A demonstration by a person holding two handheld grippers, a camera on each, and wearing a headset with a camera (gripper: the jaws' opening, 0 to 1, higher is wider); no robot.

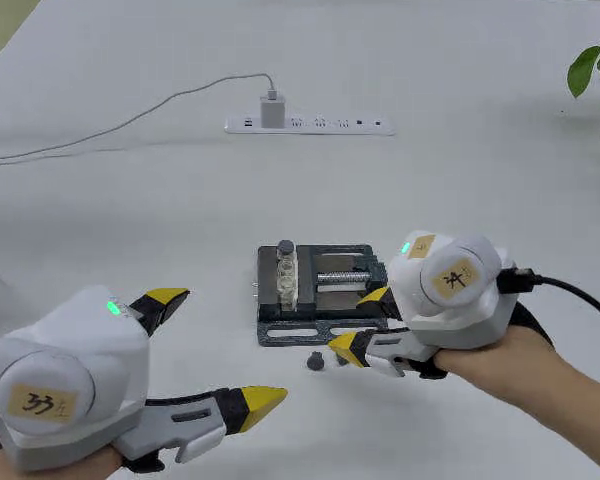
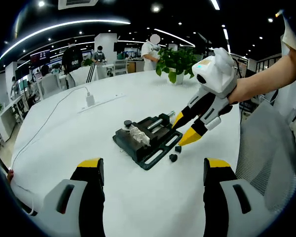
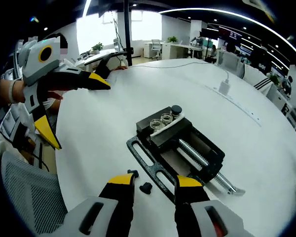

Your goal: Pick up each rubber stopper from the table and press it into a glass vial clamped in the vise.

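Left gripper hangs nearest, low at the left, its jaws spread wide and empty. Two loose rubber stoppers lie on the white table just in front of the vise, which clamps a row of glass vials. The far vial is capped by a dark stopper. Right gripper hovers just beside the loose pair, jaws partly apart, holding nothing. A power strip lies well beyond.

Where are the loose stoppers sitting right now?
In the head view, both loose stoppers lie on the table just in front of the vise, toward the person, beside the nearer jaw tip of the right gripper.
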